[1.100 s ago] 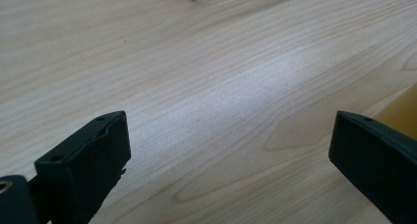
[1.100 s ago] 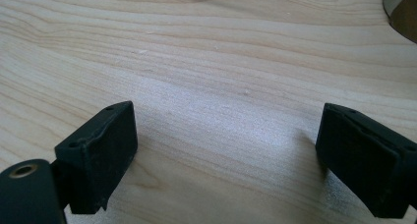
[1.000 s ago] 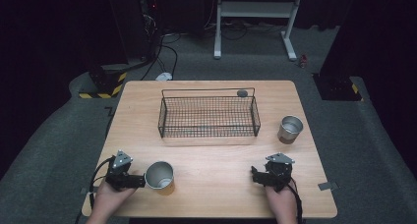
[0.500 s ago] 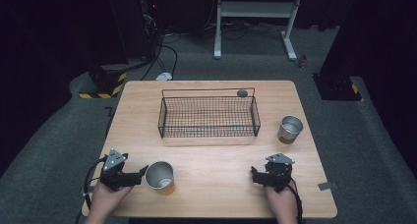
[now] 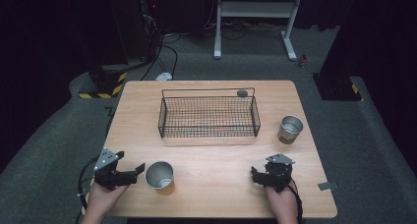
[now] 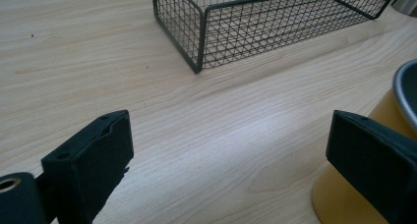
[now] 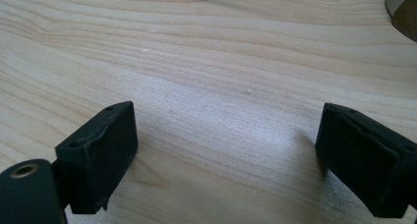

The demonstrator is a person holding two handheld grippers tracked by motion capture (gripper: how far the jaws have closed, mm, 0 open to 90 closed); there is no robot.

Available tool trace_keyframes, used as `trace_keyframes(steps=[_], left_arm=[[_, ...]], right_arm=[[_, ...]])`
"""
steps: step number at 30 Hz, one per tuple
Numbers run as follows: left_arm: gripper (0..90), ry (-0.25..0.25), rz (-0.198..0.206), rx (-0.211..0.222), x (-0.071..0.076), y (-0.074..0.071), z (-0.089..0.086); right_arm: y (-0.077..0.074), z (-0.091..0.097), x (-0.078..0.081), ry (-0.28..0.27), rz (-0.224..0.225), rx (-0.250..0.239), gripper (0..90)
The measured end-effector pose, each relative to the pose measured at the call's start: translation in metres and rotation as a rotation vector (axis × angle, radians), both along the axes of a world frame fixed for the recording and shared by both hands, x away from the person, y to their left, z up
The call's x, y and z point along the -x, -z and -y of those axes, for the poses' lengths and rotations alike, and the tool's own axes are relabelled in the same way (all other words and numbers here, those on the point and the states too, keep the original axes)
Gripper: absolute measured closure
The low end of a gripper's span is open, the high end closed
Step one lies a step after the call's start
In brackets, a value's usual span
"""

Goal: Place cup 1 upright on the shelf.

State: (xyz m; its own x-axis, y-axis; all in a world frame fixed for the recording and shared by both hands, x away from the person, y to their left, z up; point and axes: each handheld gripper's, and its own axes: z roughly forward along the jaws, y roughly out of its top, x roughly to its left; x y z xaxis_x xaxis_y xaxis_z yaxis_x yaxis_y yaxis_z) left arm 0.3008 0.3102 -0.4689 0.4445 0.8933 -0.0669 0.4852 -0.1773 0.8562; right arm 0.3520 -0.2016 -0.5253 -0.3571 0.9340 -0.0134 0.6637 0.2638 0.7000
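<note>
While my left tool (image 5: 139, 169) hangs just beside the near cup (image 5: 160, 177), its jaws stand apart with nothing gripped between them. In the left gripper view the cup's yellowish side (image 6: 354, 194) sits right at the far jaw, but I cannot tell whether the pad touches it; the gap holds only bare desk (image 6: 196, 135).

Against the pictures from a second ago, that hand has drawn back toward the desk's near left corner and lifted a little, so the tips that were up against the cup's wall now sit a touch off it. The jaws have just been opening again after a brief narrowing, with no cup between them. The cup itself has not shifted: it stands upright on the near left part of the desk, open mouth up, well short of the wire basket (image 5: 209, 117).

I read this as a lining-up move rather than a grasp. Nothing is picked up yet, and the cup's trip, presumably to the basket, has not begun. Next I would need to bring the jaws either side of the wall or rim before closing.

My right tool (image 5: 259, 175) rests at the near right of the desk, jaws wide over bare wood (image 7: 221, 101), holding nothing and unmoved. The second metal cup (image 5: 290, 129) stands at the right, just beside the basket's end.
</note>
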Motion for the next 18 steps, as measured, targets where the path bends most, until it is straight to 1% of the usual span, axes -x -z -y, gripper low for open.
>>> trace_keyframes(steps=[2, 4, 5, 6, 9, 12, 15, 18], left_arm=[[4.0, 0.0, 0.006, 0.008, 0.002, -0.002, 0.001], [4.0, -0.011, 0.019, 0.009, 0.004, -0.004, 0.002], [3.9, -0.016, 0.033, 0.008, 0.006, -0.007, 0.001], [3.8, -0.016, 0.033, 0.008, 0.006, -0.007, 0.001], [3.7, -0.024, 0.059, 0.022, 0.009, -0.012, 0.0], [3.7, -0.015, 0.075, 0.037, 0.012, -0.017, 0.001], [3.7, 0.006, 0.091, 0.048, 0.015, -0.022, 0.007], [3.7, 0.027, 0.099, 0.042, 0.017, -0.025, 0.012]], right_arm=[[0.0, 0.0, 0.0, 0.0, 0.0, 0.0, 8.9], [0.0, 0.0, 0.0, 0.0, 0.0, 0.0, 8.9], [0.0, 0.0, 0.0, 0.0, 0.0, 0.0, 8.9], [0.0, 0.0, 0.0, 0.0, 0.0, 0.0, 8.9], [0.0, 0.0, 0.0, 0.0, 0.0, 0.0, 8.8], [0.0, 0.0, 0.0, 0.0, 0.0, 0.0, 8.8], [0.0, 0.0, 0.0, 0.0, 0.0, 0.001, 8.8], [0.0, 0.0, 0.0, 0.0, 0.0, 0.0, 8.8]])
